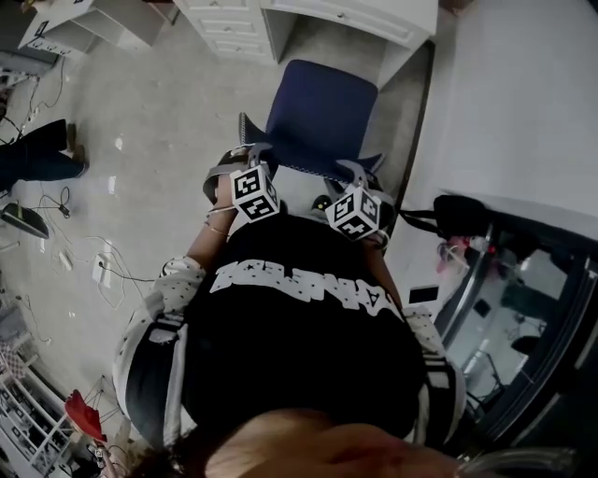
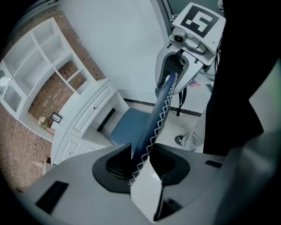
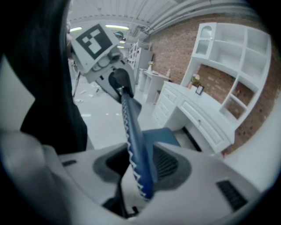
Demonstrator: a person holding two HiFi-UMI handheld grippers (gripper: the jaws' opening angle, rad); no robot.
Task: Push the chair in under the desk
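A blue chair stands facing the white desk, its seat just in front of the kneehole. Its backrest top edge, trimmed with white zigzag stitching, runs between both grippers. My left gripper is shut on the left end of the backrest, which passes between its pads. At the other end my right gripper is shut on the same edge. In each gripper view the other gripper sits at the far end of the edge: right gripper, left gripper. The seat points at the desk.
A white drawer unit flanks the kneehole on the left. A white wall and a dark glass-fronted cabinet close the right side. Cables lie on the floor at left, near a person's leg. White shelves hang on brick.
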